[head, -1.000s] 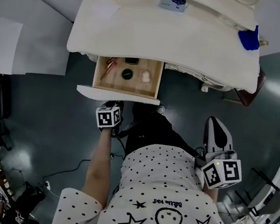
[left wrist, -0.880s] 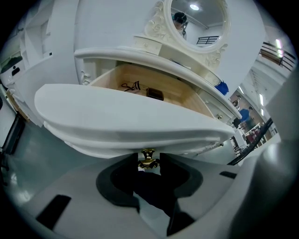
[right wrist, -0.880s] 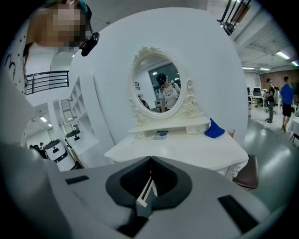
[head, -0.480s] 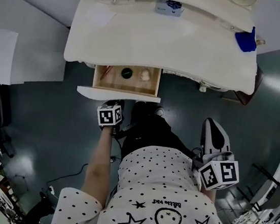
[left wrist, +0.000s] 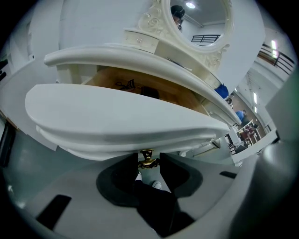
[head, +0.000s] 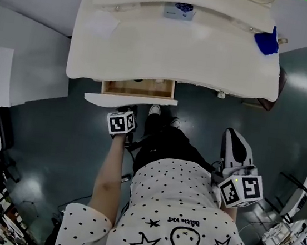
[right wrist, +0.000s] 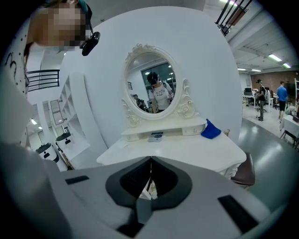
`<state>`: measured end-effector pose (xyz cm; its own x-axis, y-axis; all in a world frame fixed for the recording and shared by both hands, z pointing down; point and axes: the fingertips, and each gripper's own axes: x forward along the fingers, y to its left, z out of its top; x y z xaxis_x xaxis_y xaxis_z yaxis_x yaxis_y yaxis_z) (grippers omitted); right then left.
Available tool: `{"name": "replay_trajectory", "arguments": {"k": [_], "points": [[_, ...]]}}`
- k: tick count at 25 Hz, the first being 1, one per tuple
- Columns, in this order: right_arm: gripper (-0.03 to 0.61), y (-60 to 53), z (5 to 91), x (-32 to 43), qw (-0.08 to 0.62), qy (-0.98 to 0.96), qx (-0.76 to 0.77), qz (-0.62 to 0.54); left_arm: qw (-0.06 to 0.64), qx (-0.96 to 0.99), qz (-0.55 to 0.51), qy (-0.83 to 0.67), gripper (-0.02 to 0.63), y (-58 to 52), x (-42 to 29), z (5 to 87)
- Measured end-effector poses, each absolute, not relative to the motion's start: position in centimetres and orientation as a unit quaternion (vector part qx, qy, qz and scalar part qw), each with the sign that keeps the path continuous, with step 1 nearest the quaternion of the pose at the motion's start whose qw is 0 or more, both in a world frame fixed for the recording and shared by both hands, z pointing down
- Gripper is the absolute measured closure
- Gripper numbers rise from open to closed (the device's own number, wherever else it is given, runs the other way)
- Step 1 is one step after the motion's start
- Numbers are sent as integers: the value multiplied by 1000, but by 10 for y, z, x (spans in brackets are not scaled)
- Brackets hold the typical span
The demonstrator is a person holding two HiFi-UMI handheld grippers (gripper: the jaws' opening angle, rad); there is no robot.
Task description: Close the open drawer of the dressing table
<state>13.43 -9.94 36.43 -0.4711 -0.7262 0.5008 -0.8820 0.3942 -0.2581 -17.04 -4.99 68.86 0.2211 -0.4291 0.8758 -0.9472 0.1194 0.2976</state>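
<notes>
The white dressing table (head: 175, 43) fills the top of the head view. Its drawer (head: 138, 87) stands out only a little, and a narrow strip of its wooden inside shows behind the white curved front (head: 131, 101). My left gripper (head: 128, 111) is right at that front. In the left gripper view the drawer front (left wrist: 121, 116) looms overhead. The small brass knob (left wrist: 147, 158) sits between the dark pads, with my left gripper (left wrist: 148, 161) shut on it. My right gripper (head: 234, 136) hangs back at the right, away from the table. Its jaws (right wrist: 150, 161) are shut and hold nothing.
A blue cloth (head: 265, 42) and a small box (head: 178, 10) lie on the tabletop below the oval mirror (right wrist: 152, 86). A dark stool (head: 280, 85) stands at the table's right end. White panels (head: 15, 67) stand at the left. The person's shoes (head: 154, 111) are by the drawer.
The drawer has slid well into the table, and the things inside it are now hidden. My left gripper has moved toward the table with the drawer front. The right gripper has hardly moved.
</notes>
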Motion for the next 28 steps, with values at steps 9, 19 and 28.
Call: {"name": "replay_trajectory", "arguments": {"k": [9,19,28], "points": [[569,-111,361,129,151,-806,515,248,491,613,260,-562,460,-81,-176,689],[569,-121,357,121,141,-793,538,247,496,612,262,-557,460,-110,-181,688],[569,-126,358,116,140,-784,552,245,497,612,258,-559,462,-127,-184,689]]}}
